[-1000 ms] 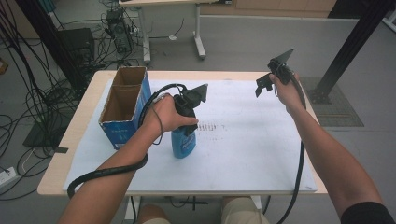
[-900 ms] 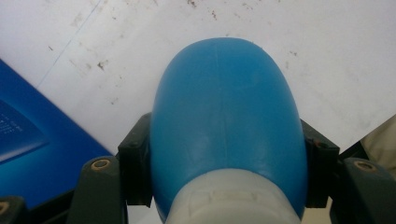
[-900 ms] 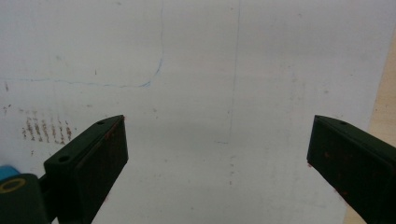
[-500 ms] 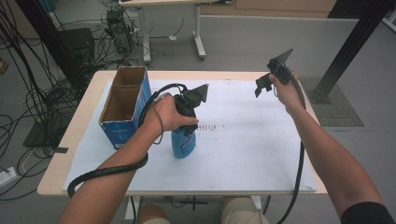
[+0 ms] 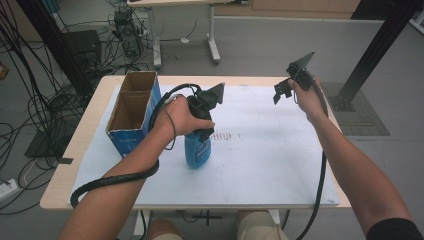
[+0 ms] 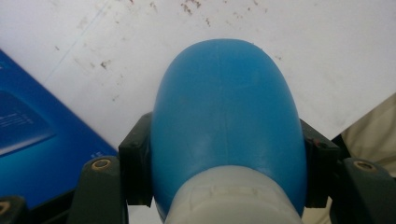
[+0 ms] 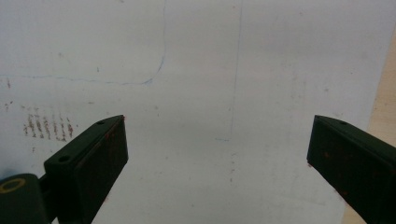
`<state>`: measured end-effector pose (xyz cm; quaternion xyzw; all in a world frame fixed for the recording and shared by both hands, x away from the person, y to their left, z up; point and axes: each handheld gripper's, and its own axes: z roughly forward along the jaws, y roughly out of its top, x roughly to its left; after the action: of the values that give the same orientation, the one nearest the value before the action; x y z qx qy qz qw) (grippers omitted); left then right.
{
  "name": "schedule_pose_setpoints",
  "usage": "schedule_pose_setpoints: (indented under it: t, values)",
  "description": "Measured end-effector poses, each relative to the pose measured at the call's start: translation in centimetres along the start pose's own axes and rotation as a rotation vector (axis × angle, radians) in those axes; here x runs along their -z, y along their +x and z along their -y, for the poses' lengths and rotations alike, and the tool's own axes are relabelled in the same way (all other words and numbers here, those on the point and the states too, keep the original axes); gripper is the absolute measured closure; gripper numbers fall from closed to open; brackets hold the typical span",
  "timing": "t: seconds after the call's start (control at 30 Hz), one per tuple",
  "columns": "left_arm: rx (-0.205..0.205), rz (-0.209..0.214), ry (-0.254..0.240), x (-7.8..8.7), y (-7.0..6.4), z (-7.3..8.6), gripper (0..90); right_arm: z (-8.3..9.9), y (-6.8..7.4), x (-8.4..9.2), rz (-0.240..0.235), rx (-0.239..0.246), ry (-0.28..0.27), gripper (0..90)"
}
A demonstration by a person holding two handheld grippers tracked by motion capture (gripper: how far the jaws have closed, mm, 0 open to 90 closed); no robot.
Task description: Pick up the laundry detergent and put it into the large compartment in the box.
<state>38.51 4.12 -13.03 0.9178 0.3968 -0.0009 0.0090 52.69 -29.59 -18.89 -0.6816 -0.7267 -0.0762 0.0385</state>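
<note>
A blue bottle (image 5: 198, 152) with a white cap stands upright near the middle of the white table sheet (image 5: 270, 155). My left gripper (image 5: 203, 131) comes down on it from above and is shut on its upper part. In the left gripper view both black jaws press against the sides of the blue bottle (image 6: 226, 121), whose white cap (image 6: 233, 200) sits nearest the camera. My right gripper (image 5: 281, 90) is held up over the far right of the table. Its jaws stand wide apart in the right gripper view (image 7: 217, 154), with nothing between them.
An open blue cardboard box (image 5: 131, 112) stands at the table's left, just beside the bottle. A patch of brown marks (image 5: 227, 135) stains the sheet right of the bottle. Cables and desk legs (image 5: 212, 45) lie on the floor beyond the table.
</note>
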Motion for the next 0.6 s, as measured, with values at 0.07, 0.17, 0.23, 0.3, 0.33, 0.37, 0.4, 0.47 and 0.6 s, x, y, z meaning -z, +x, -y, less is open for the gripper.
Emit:
schedule_pose_setpoints:
  t: [0.07, 0.17, 0.23, 0.3, 0.33, 0.37, 0.4, 0.47, 0.6]
  values:
    - [0.007, 0.002, -0.004, 1.4, 0.0, -0.1, 37.3, 0.0, 0.1, 0.1, 0.0, 0.002, 0.004, 5.2]
    - [0.025, 0.011, -0.022, 4.0, 0.5, -0.2, 37.4, 0.0, 0.2, 0.1, -0.002, 0.006, 0.002, 5.2]
    - [0.05, 0.016, -0.036, 6.4, 1.0, -0.2, 37.3, 0.0, 0.2, 0.1, -0.003, 0.002, 0.003, 5.2]
    - [0.073, 0.011, -0.05, 8.3, 1.4, -0.1, 37.3, 0.1, 0.1, 0.2, -0.002, 0.004, 0.001, 5.2]
    - [0.087, 0.007, -0.054, 9.4, 1.6, -0.1, 37.3, 0.2, 0.1, 0.2, -0.003, 0.005, -0.001, 5.2]
    - [0.102, 0.0, -0.059, 10.5, 1.8, -0.1, 37.3, 0.2, 0.0, 0.3, -0.004, 0.005, -0.002, 5.2]
    - [0.122, -0.007, -0.064, 11.8, 2.0, -0.1, 37.3, 0.2, -0.1, 0.3, -0.004, 0.002, -0.003, 5.2]
    - [0.147, -0.015, -0.067, 13.7, 2.4, -0.1, 37.3, 0.3, -0.2, 0.4, -0.004, -0.002, -0.003, 5.2]
    - [0.214, -0.028, -0.088, 18.0, 3.7, 0.2, 37.3, 0.4, -0.4, 0.5, -0.007, -0.001, -0.004, 5.2]
